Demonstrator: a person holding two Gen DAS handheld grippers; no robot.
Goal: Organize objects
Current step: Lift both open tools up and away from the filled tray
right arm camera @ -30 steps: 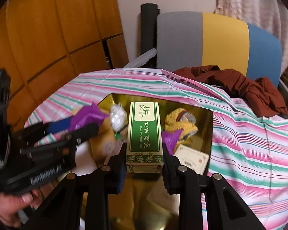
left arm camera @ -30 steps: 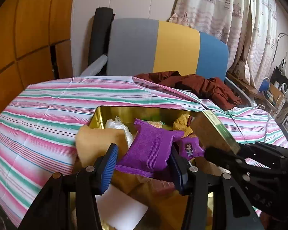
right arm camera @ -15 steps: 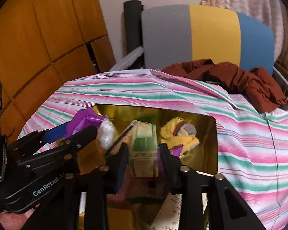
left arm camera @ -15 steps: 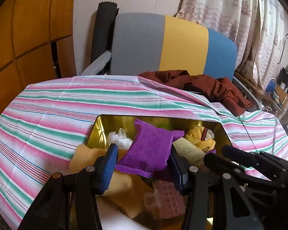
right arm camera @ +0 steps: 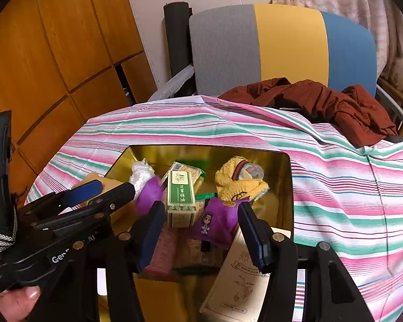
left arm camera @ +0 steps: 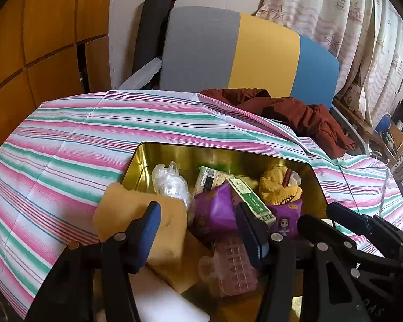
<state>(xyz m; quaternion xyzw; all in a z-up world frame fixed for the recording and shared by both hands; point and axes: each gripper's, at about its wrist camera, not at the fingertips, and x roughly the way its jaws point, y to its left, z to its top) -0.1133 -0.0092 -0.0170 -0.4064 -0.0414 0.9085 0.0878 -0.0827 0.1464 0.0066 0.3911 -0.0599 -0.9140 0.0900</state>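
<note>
A gold tin (left arm camera: 174,153) (right arm camera: 287,182) sits on the striped cloth and holds several items. My left gripper (left arm camera: 198,230) is open above the tin; the purple packet (left arm camera: 215,212) (right arm camera: 149,194) lies loose in the tin just beyond its fingers. My right gripper (right arm camera: 201,230) is open; the green and white box (right arm camera: 181,196) (left arm camera: 252,201) lies in the tin ahead of its left finger. A purple cartoon sachet (right arm camera: 217,220), a yellow knitted item (right arm camera: 239,182) and a clear plastic bag (left arm camera: 169,182) also lie inside.
A yellow sponge (left arm camera: 137,214) leans over the tin's left rim. A pink clip (left arm camera: 233,265) and a printed card (right arm camera: 241,276) lie near the front. A dark red garment (right arm camera: 322,104) lies on the cloth at the back, before a grey, yellow and blue chair (right arm camera: 282,45).
Both grippers have opened. The left let go of the purple packet and the right let go of the green box; both now lie in the tin. Both grippers drew back a little.
</note>
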